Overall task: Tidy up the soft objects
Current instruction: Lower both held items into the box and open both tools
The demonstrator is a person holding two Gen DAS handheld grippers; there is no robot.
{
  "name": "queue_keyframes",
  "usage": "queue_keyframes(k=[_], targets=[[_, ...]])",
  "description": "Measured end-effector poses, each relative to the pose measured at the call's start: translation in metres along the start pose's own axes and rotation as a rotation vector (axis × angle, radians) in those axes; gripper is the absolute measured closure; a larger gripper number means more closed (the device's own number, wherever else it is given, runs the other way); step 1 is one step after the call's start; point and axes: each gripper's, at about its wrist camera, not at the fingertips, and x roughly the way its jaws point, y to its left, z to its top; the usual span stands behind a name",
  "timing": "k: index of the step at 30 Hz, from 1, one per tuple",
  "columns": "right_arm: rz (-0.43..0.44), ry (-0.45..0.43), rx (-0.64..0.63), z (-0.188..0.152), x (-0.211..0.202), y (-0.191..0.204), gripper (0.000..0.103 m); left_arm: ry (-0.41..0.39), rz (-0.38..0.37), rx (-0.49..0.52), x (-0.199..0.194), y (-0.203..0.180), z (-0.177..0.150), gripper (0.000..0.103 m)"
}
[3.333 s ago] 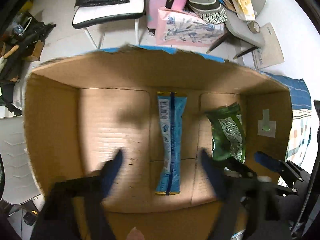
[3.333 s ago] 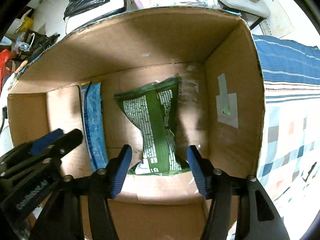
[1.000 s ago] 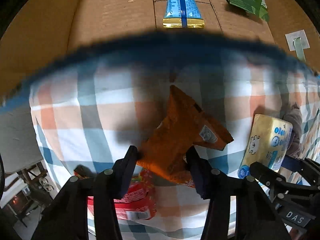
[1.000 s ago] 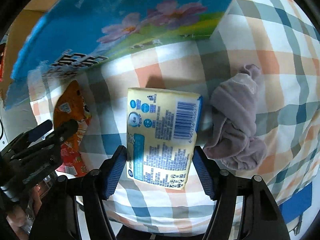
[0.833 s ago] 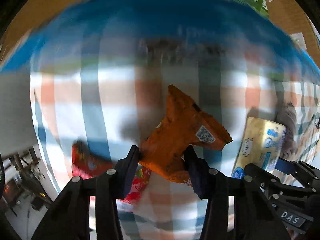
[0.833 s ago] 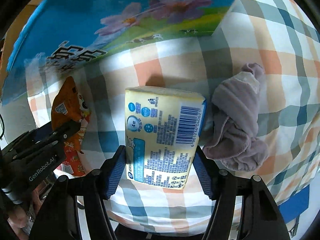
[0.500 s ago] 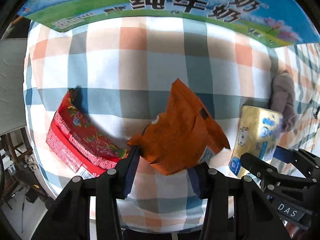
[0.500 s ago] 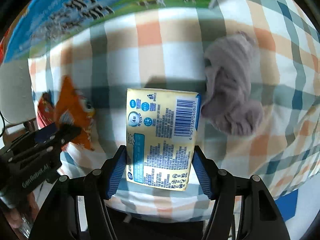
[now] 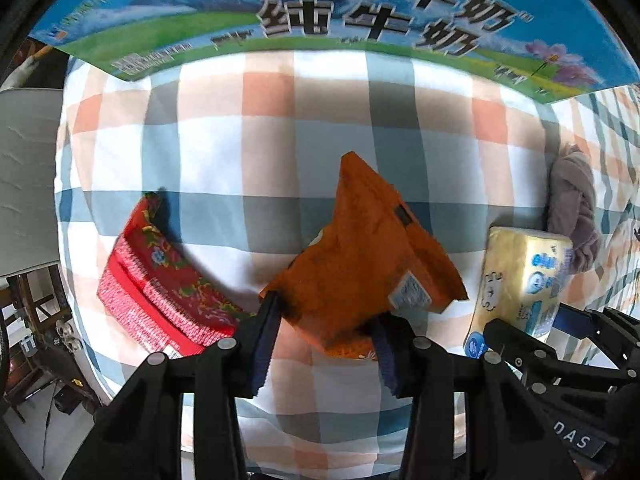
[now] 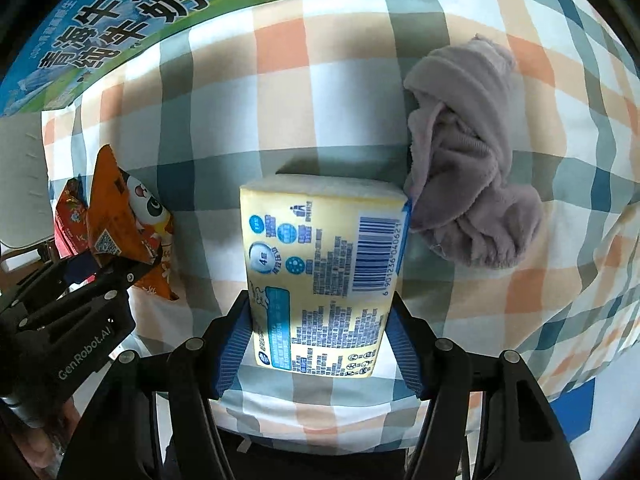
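Two packs are in our grippers. Our left gripper (image 9: 326, 338) has its jaws closed on the lower end of the orange bag (image 9: 362, 264), which sits mid-frame in the left view; its long axis runs up the frame, leaning slightly left, with a pointed corner toward the box (image 9: 360, 4) at the top. Our right gripper (image 10: 320, 344) clamps the lower part of the yellow tissue pack (image 10: 324, 268) at the centre of the right view; its long axis runs up the frame and the barcode face is toward the camera. Whether either pack is lifted off the checked cloth (image 9: 280, 128) we cannot tell.

We see only the box's printed outer wall, with Chinese lettering, along the top of both views; its inside is out of sight, so we cannot tell what it holds.

Only the left view shows the red pack (image 9: 160, 280) in full, lying aslant at lower left with its near end beside the bag. The right view gives just a sliver of it behind the bag at the left edge. The right view shows the bag's cartoon face and the whole crumpled grey cloth (image 10: 468, 168), which touches the tissue pack's upper right corner; the left view catches that grey cloth only at its right edge.
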Motion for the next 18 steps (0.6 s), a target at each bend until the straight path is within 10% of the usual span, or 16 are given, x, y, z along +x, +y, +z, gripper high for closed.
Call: queue_keyframes(k=[18], targets=[[0.058,-0.114,-0.074,-0.052,-0.067,0.013,0.038,-0.115,-0.096,-0.022,-0.064,-0.001,-0.06,0.076]])
